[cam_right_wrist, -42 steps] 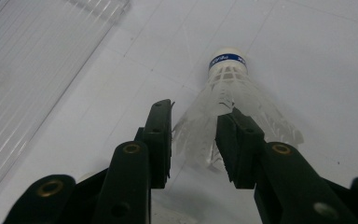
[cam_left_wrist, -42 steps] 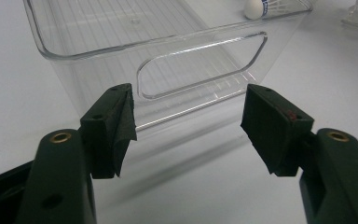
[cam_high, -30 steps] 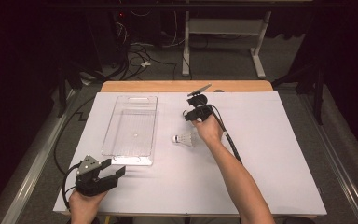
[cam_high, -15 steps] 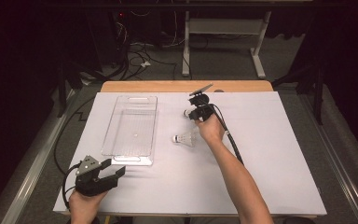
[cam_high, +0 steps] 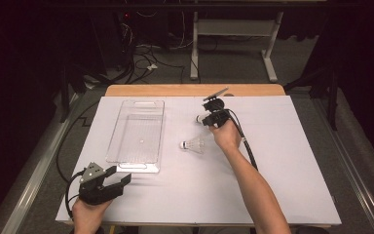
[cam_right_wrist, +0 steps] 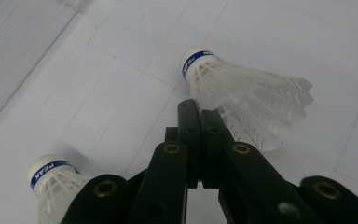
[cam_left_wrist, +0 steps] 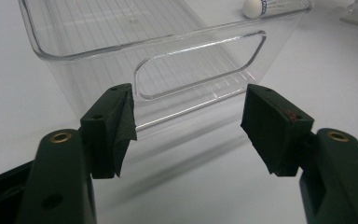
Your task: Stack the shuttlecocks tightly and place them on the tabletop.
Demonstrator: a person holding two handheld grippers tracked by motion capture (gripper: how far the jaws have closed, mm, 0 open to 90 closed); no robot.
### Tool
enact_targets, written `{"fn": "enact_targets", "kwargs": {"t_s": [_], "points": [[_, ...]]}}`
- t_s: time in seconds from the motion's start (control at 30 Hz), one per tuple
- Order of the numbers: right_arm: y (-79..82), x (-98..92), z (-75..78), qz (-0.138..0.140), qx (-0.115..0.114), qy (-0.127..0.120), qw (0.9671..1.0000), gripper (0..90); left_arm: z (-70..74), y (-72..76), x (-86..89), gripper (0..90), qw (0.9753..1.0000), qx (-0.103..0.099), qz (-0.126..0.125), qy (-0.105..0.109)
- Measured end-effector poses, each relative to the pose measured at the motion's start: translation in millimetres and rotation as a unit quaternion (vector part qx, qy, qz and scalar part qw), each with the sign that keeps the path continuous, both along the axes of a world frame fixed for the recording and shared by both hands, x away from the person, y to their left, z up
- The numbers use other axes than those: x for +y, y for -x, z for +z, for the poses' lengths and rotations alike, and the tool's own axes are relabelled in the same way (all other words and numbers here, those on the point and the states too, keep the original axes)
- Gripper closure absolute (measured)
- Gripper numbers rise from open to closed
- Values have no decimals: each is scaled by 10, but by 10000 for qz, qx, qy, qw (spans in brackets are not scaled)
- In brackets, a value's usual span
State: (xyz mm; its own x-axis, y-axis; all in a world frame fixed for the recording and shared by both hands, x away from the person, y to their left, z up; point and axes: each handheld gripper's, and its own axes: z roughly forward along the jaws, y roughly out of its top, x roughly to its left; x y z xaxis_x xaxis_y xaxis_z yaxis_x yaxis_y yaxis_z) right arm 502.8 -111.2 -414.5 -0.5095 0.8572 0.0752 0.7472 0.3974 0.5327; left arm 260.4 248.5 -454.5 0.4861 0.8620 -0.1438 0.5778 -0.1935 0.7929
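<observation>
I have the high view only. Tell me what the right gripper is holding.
Observer: The right gripper is shut on the skirt edge of a white plastic shuttlecock with a blue band.
Operator: Describe the second shuttlecock up close.
Observer: The second shuttlecock lies beside the jaws, and its blue band reads PEAK.
Operator: Report on the left gripper.
Observer: The left gripper is open with nothing between its jaws. It faces the handle slot in the end wall of the clear plastic bin.

Both grippers (cam_high: 119, 181) (cam_high: 205, 120) are looking matte black with brass-ringed screw holes, black cables trailing, the left one wearing a grey triangular plate; forearms are going bare.
</observation>
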Motion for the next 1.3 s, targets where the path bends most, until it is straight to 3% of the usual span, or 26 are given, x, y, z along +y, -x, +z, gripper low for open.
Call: {"fn": "enact_targets", "kwargs": {"t_s": [0.4, 1.3], "points": [[105, -241, 143, 7, -104, -77, 9999, 900, -1, -1, -2, 353, 10000, 4, 34, -8], [362, -464, 230, 349, -162, -282, 9989, 900, -7, -8, 20, 355, 10000, 46, 76, 28]]}}
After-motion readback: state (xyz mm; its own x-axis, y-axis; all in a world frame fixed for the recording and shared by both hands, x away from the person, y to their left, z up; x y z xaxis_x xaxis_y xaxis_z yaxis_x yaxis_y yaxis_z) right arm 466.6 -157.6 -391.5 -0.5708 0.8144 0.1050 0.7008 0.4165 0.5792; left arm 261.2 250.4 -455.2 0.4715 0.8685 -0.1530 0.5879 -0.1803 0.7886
